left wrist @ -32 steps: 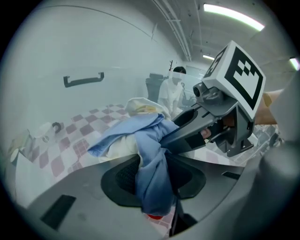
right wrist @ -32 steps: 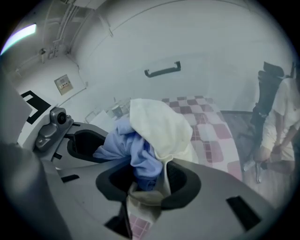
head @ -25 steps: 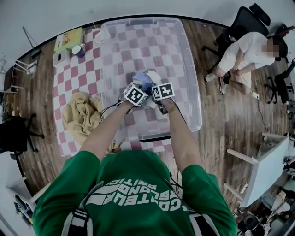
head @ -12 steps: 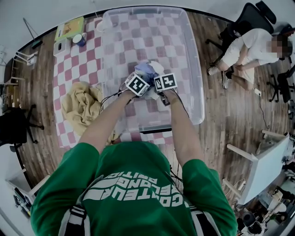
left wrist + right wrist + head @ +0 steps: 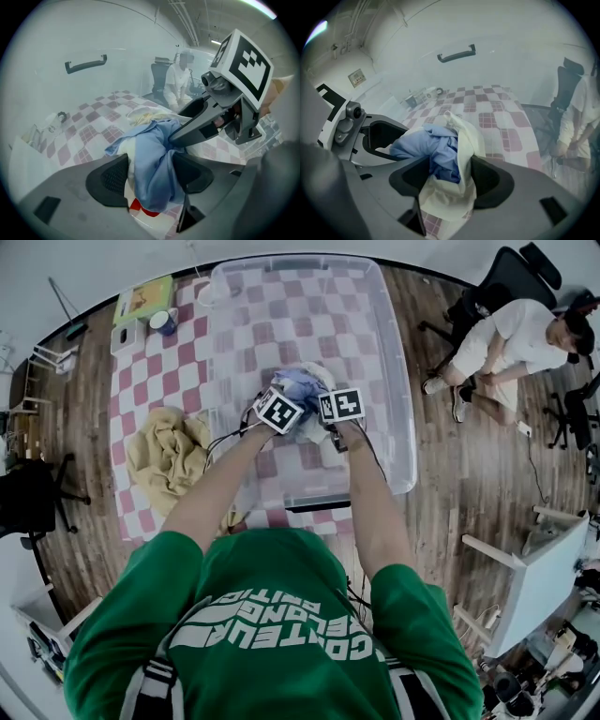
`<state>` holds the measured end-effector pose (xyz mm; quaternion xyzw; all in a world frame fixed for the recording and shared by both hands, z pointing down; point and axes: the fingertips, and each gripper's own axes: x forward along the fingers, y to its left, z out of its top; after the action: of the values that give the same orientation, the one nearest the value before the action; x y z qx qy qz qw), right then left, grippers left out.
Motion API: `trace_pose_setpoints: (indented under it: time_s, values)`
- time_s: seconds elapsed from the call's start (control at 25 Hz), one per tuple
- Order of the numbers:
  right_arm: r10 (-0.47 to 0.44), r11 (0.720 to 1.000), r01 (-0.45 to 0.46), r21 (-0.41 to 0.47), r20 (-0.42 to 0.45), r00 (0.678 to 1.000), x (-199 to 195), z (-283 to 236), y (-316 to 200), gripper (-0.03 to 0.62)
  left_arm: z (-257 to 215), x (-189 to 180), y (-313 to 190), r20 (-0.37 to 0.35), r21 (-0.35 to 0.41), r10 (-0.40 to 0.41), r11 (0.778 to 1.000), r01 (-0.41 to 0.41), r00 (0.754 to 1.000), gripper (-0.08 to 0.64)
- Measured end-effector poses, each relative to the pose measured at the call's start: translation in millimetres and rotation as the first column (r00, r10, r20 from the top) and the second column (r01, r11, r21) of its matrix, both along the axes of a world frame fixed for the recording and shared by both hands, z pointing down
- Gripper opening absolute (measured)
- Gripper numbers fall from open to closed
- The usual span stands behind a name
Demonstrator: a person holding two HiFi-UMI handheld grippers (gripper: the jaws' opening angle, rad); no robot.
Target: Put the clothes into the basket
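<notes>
Both claws point steeply down into the clear basket, side by side near its middle. The blue and cream bundle lies straight ahead of their tips on the basket floor. The left claw has just been opening, and blue cloth hangs slack between its jaws, which stand fairly wide. The right claw has just been opening too, with cream and blue folds bunched loosely in its gap. Neither seems to pinch any longer, so this bundle looks delivered, and the way out is probably straight back up and towards the person. What matters next is the tan garment. It lies outside the basket, well to the left on the checked cloth, with its long side running near to far. The left claw is the nearer one.
</notes>
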<state>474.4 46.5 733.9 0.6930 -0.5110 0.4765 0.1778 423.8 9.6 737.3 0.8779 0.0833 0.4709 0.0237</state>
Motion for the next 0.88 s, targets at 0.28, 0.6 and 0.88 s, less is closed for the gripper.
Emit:
trace_pose_setpoints:
  time_s: [0.28,0.6,0.88]
  values:
    - [-0.007,1.000,0.010,0.029,-0.097,0.995,10.2,-17.3,-7.1,0.267,-17.3,6.3,-15.8,-0.072,0.049,-0.050,0.997,0.054,0.996,0.278]
    - [0.043,0.990,-0.018,0.136,-0.181,0.982,24.4,-50.2,-16.4,0.267,-45.5,12.0,-25.2,-0.174,0.062,-0.091,0.993,0.103,0.981,0.278]
    - [0.080,0.958,-0.002,0.288,-0.259,0.963,24.7,-98.3,-25.9,0.265,-96.0,20.7,-34.2,-0.333,0.033,-0.107,0.992,0.125,0.937,0.275]
